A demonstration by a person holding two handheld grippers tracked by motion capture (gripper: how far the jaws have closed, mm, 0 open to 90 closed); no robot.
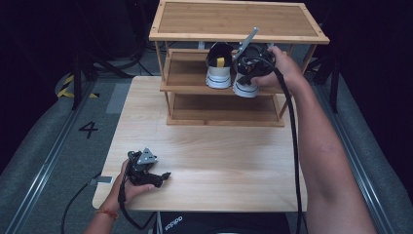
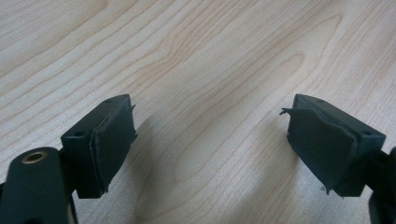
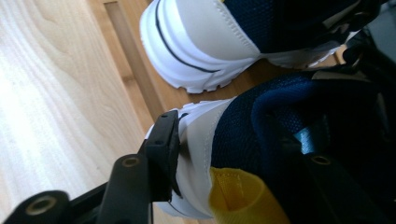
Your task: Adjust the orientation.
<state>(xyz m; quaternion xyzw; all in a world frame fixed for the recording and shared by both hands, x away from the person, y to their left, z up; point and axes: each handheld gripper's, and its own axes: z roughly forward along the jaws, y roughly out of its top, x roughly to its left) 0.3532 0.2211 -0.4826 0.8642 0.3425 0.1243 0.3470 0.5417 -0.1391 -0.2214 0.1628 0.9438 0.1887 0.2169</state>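
Two navy and white sneakers stand heel-out on the middle shelf of a bamboo rack [image 1: 185, 78]. My right gripper [image 1: 245, 78] is at the heel of the right sneaker [image 1: 246, 89], which juts over the shelf's front edge. In the right gripper view the right gripper [image 3: 233, 135] straddles that sneaker's [image 3: 201, 140] heel wall: one jaw outside by the white heel, the other inside the collar, above a yellow pull tab [image 3: 233, 196]. The pads look loose on it. The left sneaker [image 1: 219, 68] [image 3: 205, 42] stands beside it. My left gripper [image 1: 163, 178] [image 2: 210, 135] rests open and empty on the table.
The rack has a top shelf [image 1: 238, 19] overhanging the sneakers and a bare bottom shelf [image 1: 224, 114]. It stands at the far end of the light wooden table [image 1: 219, 156]. A black box with white lettering [image 1: 195, 225] sits under the near edge.
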